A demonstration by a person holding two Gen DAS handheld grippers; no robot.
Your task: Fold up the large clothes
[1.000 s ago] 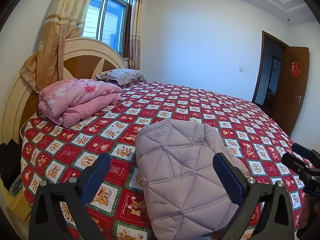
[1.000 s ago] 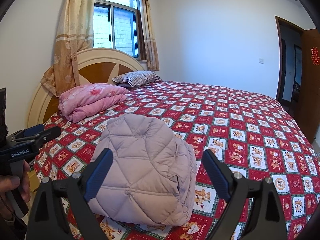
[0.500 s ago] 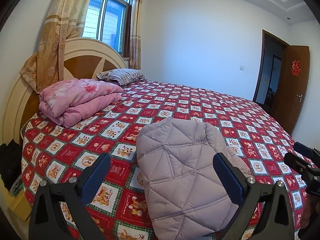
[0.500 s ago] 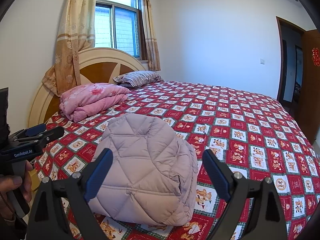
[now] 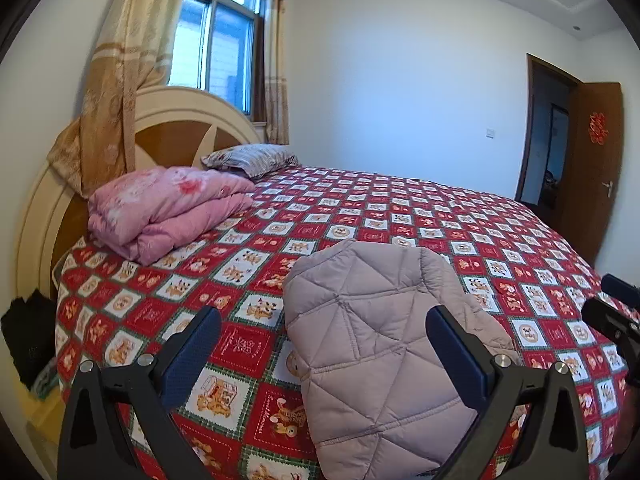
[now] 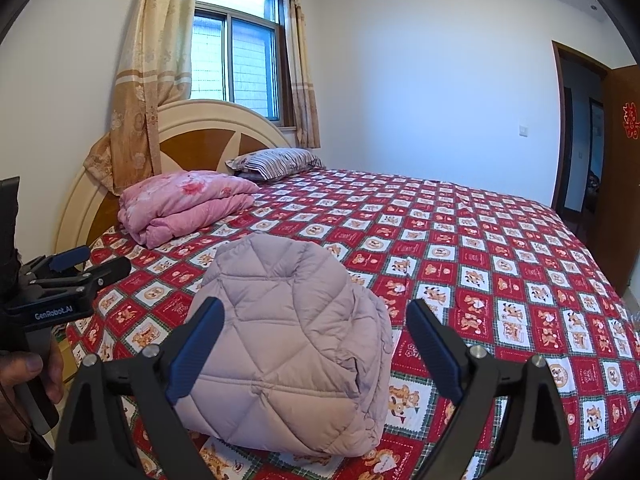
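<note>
A folded pale mauve quilted jacket [image 5: 372,340] lies on the red patterned bedspread [image 5: 360,208] near the bed's front edge; it also shows in the right wrist view [image 6: 288,328]. My left gripper [image 5: 324,344] is open and empty, held back from the jacket, above its near end. My right gripper [image 6: 312,340] is open and empty, also held back from the jacket. The left gripper shows at the left edge of the right wrist view [image 6: 72,272]. The right gripper shows at the right edge of the left wrist view [image 5: 612,304].
A folded pink quilt [image 5: 168,204] lies at the bed's left by the round headboard [image 5: 176,132]. A striped pillow [image 5: 252,158] lies behind it. A curtain [image 5: 120,80] hangs over the headboard. A brown door [image 5: 592,168] stands open at the right.
Both grippers have drawn back a little from the jacket. Both stay open and the jacket has not moved.
</note>
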